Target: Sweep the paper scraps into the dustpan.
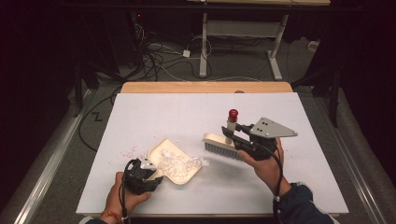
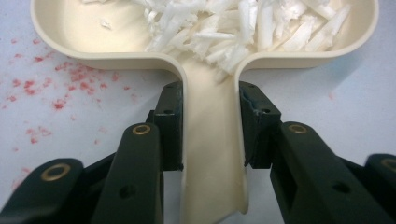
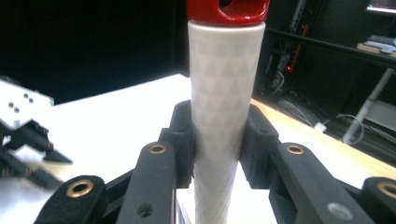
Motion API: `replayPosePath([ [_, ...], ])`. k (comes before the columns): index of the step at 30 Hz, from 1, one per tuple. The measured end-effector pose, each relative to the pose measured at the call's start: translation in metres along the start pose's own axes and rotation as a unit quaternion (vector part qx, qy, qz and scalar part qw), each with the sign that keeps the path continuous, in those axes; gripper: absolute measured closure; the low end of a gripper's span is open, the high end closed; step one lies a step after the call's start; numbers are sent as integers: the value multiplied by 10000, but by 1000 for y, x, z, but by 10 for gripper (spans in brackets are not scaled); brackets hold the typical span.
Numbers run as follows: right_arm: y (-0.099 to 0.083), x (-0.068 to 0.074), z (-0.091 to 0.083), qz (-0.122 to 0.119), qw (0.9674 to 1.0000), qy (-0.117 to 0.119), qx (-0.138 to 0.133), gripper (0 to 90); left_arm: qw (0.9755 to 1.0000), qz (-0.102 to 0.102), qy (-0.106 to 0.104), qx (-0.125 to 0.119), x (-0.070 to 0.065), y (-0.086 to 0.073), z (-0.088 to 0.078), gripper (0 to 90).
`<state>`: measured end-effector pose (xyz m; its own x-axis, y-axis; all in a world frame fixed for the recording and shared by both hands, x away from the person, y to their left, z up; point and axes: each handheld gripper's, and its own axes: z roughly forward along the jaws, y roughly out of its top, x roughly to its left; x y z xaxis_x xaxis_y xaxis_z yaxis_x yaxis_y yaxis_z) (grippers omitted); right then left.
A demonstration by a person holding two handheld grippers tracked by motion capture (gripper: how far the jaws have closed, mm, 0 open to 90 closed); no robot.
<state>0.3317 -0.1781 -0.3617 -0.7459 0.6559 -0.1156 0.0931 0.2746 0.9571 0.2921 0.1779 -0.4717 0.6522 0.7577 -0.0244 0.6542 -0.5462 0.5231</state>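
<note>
Cream dustpan (image 1: 175,163) low on the white worktop (image 1: 140,116), full of white shreds (image 1: 173,162); my left tool (image 2: 211,128) clamps its handle. Right of it, my right tool (image 3: 218,140) grips the brush (image 1: 219,142) handle, bristles just above the worktop.

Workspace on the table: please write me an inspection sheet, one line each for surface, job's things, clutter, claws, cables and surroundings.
Surface: white table top, wooden edge at the far side.
Job's things: cream dustpan lying flat, holding white shreds; hand brush lifted, handle upright with red cap.
Clutter: red crumbs beside the dustpan; a few white shreds at its open lip.
Claws: left claw shut on the dustpan handle; right claw shut on the brush handle.
Cables: one trails from each claw along the wrist; loose cables on the floor beyond.
Surroundings: dark room, desk frame behind.
</note>
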Motion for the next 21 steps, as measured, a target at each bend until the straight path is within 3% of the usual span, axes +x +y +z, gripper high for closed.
replayPosePath([
  [6,-16,5,-12,42,9996,175,223,707,10000,5,18,26,-1,0,0,636],
  [11,-25,11,4,216,9992,276,205,707,10000,12,34,44,-1,1,0,635],
  [20,-15,26,35,377,9982,462,21,707,10000,-52,13,-43,-2,0,1,634],
  [21,-12,30,44,412,9976,550,-29,707,10000,-59,21,-46,-2,0,1,634],
])
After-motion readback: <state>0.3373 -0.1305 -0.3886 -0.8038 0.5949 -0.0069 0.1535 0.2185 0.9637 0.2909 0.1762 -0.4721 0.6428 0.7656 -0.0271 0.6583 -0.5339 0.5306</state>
